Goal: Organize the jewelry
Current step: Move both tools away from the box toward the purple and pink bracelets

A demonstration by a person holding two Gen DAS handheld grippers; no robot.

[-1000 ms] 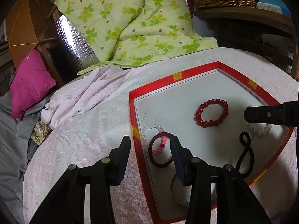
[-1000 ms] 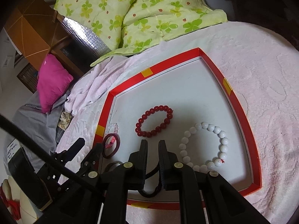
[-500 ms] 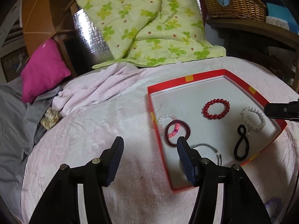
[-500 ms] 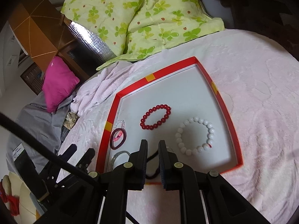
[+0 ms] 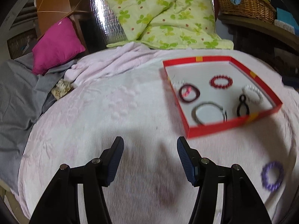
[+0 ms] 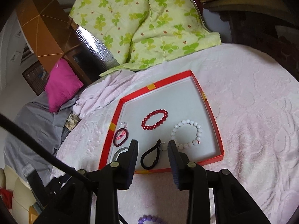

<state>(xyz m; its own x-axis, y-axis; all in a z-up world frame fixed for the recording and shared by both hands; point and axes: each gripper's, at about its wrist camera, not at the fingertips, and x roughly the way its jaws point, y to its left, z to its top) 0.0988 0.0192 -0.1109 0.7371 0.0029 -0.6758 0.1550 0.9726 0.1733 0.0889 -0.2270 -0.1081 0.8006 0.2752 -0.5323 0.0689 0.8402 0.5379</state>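
Pink terry blanket [image 5: 115, 112] spreads under both grippers. The left gripper [image 5: 150, 160] hangs over bare cloth, jaws wide apart and empty, likely backed off to leave room. Right of it, the red-rimmed tray [image 6: 216, 128] holds a maroon hair tie [image 6: 121, 137], clear bangle [image 5: 209, 113], red bead bracelet [image 6: 154, 119], black elastic loop [image 6: 151, 157] and white bead bracelet [image 6: 186, 134]. The right gripper [image 6: 153, 155] straddles the black loop, jaws parted, gripping nothing. A purple bead bracelet [image 5: 272, 176] lies outside on the blanket, probably next to collect.
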